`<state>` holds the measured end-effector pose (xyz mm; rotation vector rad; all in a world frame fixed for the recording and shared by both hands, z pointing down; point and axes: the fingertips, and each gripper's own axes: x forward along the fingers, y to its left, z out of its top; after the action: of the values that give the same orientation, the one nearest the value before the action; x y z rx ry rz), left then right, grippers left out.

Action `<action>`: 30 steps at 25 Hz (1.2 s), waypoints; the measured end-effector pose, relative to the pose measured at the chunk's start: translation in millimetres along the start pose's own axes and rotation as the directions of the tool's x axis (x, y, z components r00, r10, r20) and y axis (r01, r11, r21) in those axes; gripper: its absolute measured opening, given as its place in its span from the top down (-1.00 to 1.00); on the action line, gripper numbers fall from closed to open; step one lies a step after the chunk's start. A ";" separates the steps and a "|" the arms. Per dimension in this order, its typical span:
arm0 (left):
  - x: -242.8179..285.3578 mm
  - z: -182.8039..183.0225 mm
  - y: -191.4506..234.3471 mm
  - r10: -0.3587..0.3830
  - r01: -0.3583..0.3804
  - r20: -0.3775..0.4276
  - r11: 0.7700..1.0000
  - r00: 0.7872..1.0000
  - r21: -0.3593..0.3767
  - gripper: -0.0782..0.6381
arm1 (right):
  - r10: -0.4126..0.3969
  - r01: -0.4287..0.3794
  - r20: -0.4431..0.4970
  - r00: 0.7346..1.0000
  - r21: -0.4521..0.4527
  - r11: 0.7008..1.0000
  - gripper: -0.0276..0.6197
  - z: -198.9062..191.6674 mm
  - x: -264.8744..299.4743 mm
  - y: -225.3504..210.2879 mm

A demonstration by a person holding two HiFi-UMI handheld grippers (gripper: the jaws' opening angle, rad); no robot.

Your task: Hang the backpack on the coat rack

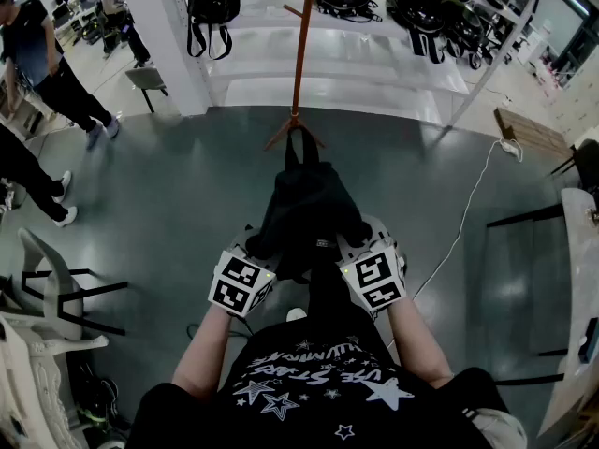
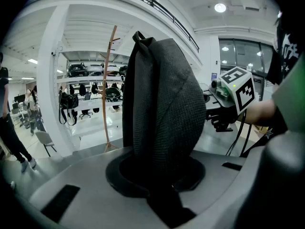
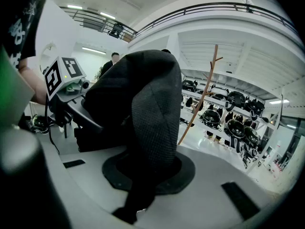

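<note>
Backpack [image 1: 304, 204] is black soft fabric, kinda slumped into a rounded lump. In the head view it's up off the glossy grey floor [image 1: 178, 185], held between the two grippers right in front of the person's chest. The left gripper [image 1: 257, 248] pinches one side and the right gripper [image 1: 358, 244] the other, each with a black-and-white marker cube on it. A loop handle sticks out of the bag's far end toward the coat rack [image 1: 299, 54]. That's a thin reddish-brown wooden pole with splayed feet and a short peg branching off, standing out past the bag. Behind it are white shelves [image 1: 337, 64] loaded with dark bags. A white cable [image 1: 463, 223] snakes over the floor on the right.

Left gripper view: the jaws are nearly together, clamped on a thick padded piece of the backpack [image 2: 162, 104]. It has a fine mesh weave and a domed top, and a black strap trails down out of the grip. The coat rack [image 2: 108, 87] is off to the left behind it, slim and smooth.

Right gripper view: same deal, jaws squeezed onto another padded mesh piece of the backpack [image 3: 155, 113]. It arches over, with smoother black fabric bunched behind. The coat rack [image 3: 202, 99] pokes up on the right, forked near the top.
</note>
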<state>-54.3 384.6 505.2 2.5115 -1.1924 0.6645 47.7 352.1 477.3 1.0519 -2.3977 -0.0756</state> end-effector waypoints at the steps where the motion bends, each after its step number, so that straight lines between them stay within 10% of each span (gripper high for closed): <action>1: -0.8 0.4 0.6 0.001 -0.001 0.000 1.000 1.000 -0.001 0.52 | 0.000 0.000 0.000 1.000 -0.001 1.000 0.76 0.9 0.2 0.2; 30: 111.0 78.6 101.2 0.003 -0.004 -0.048 1.000 0.999 -0.014 0.52 | 0.090 -0.093 0.055 0.994 0.051 0.994 0.75 24.9 120.5 -127.2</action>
<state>-49.9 215.2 500.9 2.4685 -1.1813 0.7102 53.0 175.3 476.4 0.9731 -2.5043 -0.0067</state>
